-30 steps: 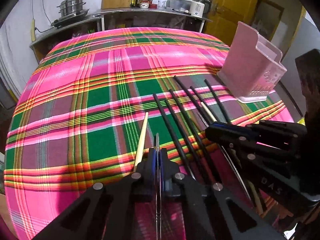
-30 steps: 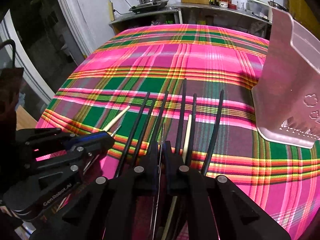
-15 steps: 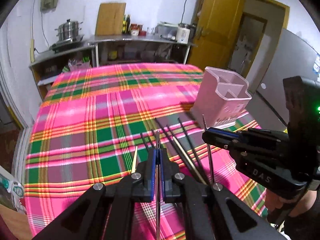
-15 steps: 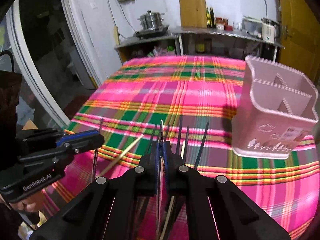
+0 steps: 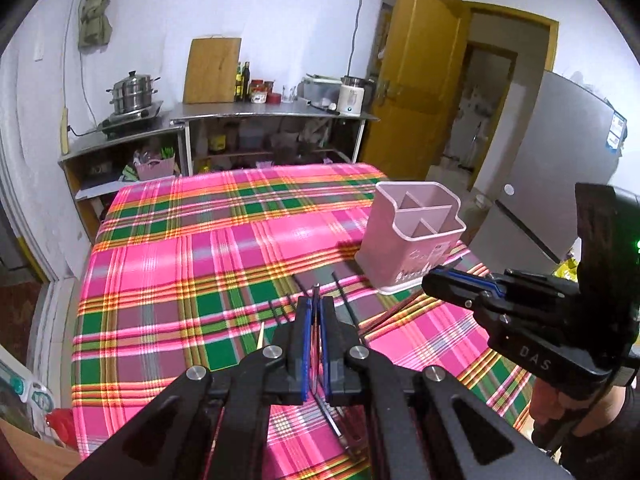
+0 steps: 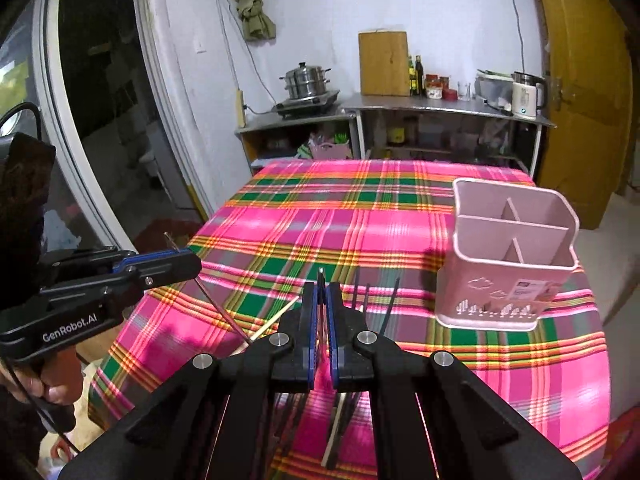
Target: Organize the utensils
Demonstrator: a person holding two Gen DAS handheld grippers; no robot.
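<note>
My left gripper (image 5: pixel 316 304) is shut on a thin metal chopstick (image 5: pixel 316 291) and is held well above the plaid tablecloth (image 5: pixel 180 260). From the right wrist view, this left gripper (image 6: pixel 192 261) has its chopstick (image 6: pixel 216 304) slanting down through the jaws. My right gripper (image 6: pixel 321 292) is likewise shut on a thin metal chopstick (image 6: pixel 320 276); in the left wrist view the right gripper (image 5: pixel 430 280) hovers beside the pink divided utensil holder (image 5: pixel 412 240). That holder (image 6: pixel 512 272) stands upright with nothing in it. Black chopsticks (image 6: pixel 390 304) and a wooden chopstick (image 6: pixel 276 318) lie on the cloth below.
Behind the table is a steel counter (image 6: pixel 440 106) with a pot, a cutting board, bottles and a kettle. A yellow door (image 5: pixel 416 88) and a grey fridge (image 5: pixel 560 152) are on the right. A person's hand (image 6: pixel 40 384) grips the left tool's handle.
Both grippers have risen away from the cloth, each carrying a thin metal chopstick. The table and holder look smaller, and the holder's compartments now show from above.
</note>
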